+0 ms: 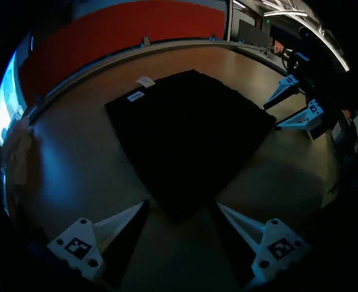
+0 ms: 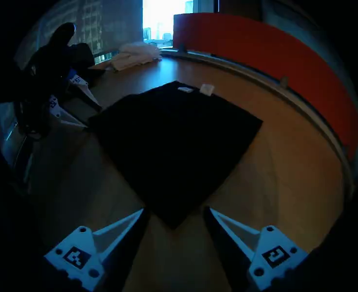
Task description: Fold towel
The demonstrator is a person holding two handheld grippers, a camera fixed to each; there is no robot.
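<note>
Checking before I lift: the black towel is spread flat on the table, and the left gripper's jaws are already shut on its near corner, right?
Not shut. The black towel is spread flat on the table, but the left gripper is open. The left gripper view shows its jaws apart, with the near corner between them, ungripped.
</note>
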